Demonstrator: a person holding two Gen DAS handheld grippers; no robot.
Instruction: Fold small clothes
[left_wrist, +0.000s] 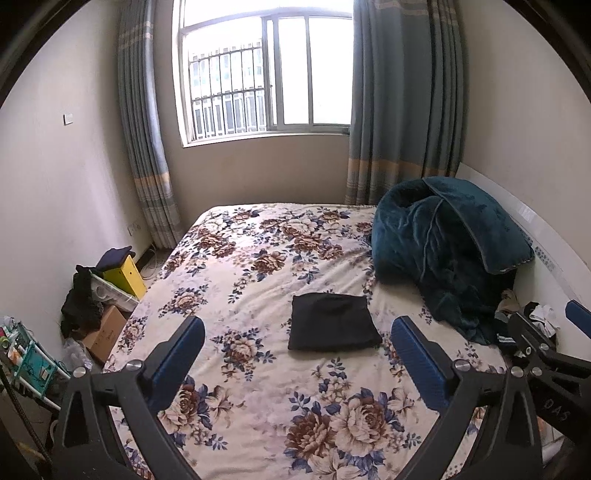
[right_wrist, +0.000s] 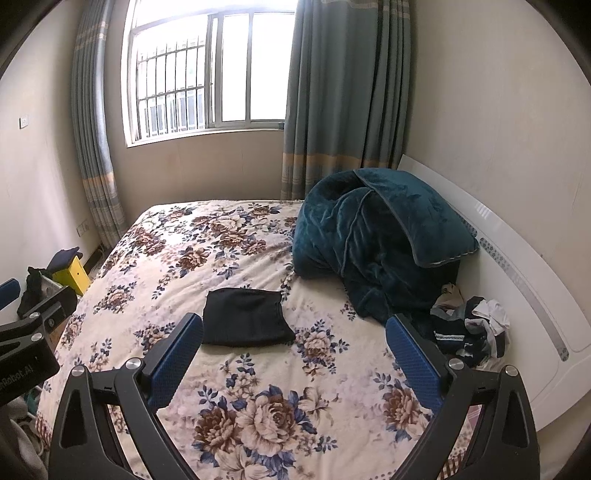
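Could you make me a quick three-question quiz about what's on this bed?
1. True or false: the black garment lies folded flat on the bed.
2. Which does the clothes pile lie beside: A) window B) headboard C) yellow box?
3. Fill in: both the left hand-held gripper and the right hand-held gripper are ____ and hold nothing.

Key: 1 true; 2 B; 3 open.

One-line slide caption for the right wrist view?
Open right claw hovers over a floral bedsheet, with a folded black garment ahead and unfolded small clothes piled by the headboard.
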